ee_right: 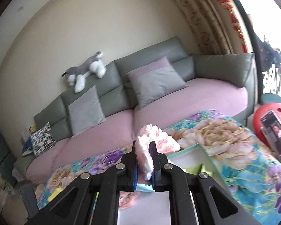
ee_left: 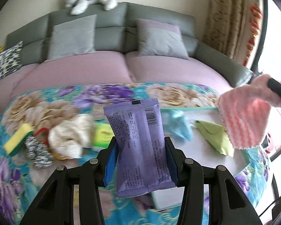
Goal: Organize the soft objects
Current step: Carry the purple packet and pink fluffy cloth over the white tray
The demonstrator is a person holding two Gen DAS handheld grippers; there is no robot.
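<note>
Purple packet (ee_left: 138, 146) is clamped upright, long axis 12-to-6, in the left gripper (ee_left: 140, 150), while the pink cloth (ee_right: 149, 146) is pinched by the right gripper (ee_right: 143, 161), with the white tray (ee_left: 206, 116) at 2 o'clock.

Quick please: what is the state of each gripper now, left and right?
Left gripper: jaws closed on the purple packet.
Right gripper: jaws closed on the pink fluffy cloth.
</note>
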